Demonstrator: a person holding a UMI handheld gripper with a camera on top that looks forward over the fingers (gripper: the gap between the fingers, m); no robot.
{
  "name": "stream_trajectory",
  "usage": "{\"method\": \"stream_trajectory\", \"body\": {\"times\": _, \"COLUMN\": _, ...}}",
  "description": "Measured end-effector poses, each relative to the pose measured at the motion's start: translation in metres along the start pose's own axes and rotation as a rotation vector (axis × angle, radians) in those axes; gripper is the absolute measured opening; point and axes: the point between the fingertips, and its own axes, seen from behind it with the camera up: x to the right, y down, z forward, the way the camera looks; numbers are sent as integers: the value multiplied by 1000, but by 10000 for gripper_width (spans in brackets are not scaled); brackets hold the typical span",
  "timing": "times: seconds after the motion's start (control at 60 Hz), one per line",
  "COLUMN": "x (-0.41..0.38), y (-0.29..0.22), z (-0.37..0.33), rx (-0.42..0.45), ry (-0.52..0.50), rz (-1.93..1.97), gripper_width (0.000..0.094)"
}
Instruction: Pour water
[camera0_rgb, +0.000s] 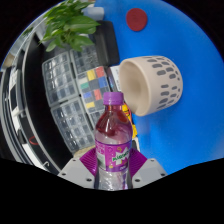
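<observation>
Your hand-held gripper (113, 168) clamps the bottle (113, 135) upright between its fingers, cap still on, just short of the cup (153, 83) lying sideways on the blue counter (195, 120), so next I judge: right cup, uncap, tip.

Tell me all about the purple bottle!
The purple bottle is clear plastic with purple drink inside, a purple cap still on, and a purple label with green print. It stands upright between the two fingers of the tool, which press its lower sides. Just beyond it, a tan cup lies tipped over on the blue table.
</observation>
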Motion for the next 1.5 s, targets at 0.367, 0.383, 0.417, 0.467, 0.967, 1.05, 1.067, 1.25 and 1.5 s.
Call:
{"method": "stream_trajectory", "body": {"times": 0.367, "x": -4, "y": -3, "z": -1, "rx": -42, "ry": 75, "rz": -195, "gripper_width": 376}}
{"method": "stream_trajectory", "body": {"times": 0.383, "x": -9, "y": -4, "z": -2, "rx": -43, "ry": 73, "rz": -240, "gripper_width": 377}}
{"method": "stream_trajectory", "body": {"times": 0.417, "x": -20, "y": -7, "z": -8, "rx": -40, "ry": 69, "rz": -339, "gripper_width": 377}}
{"method": "stream_trajectory", "body": {"times": 0.467, "x": -40, "y": -13, "z": -12, "rx": -32, "ry": 60, "rz": -501, "gripper_width": 379}}
{"method": "stream_trajectory", "body": {"times": 0.967, "x": -150, "y": -190, "z": -45, "rx": 334, "ry": 246, "rz": -1806, "gripper_width": 380}}
{"method": "stream_trajectory", "body": {"times": 1.05, "x": -140, "y": -219, "z": -45, "rx": 349, "ry": 283, "rz": -1833, "gripper_width": 378}}
{"method": "stream_trajectory", "body": {"times": 1.067, "x": -138, "y": -225, "z": -46, "rx": 352, "ry": 292, "rz": -1830, "gripper_width": 379}}
{"method": "stream_trajectory", "body": {"times": 1.25, "x": -105, "y": -281, "z": -41, "rx": 373, "ry": 375, "rz": -1815, "gripper_width": 378}}
{"method": "stream_trajectory", "body": {"times": 1.5, "x": -57, "y": -310, "z": -38, "rx": 364, "ry": 390, "rz": -1828, "gripper_width": 394}}
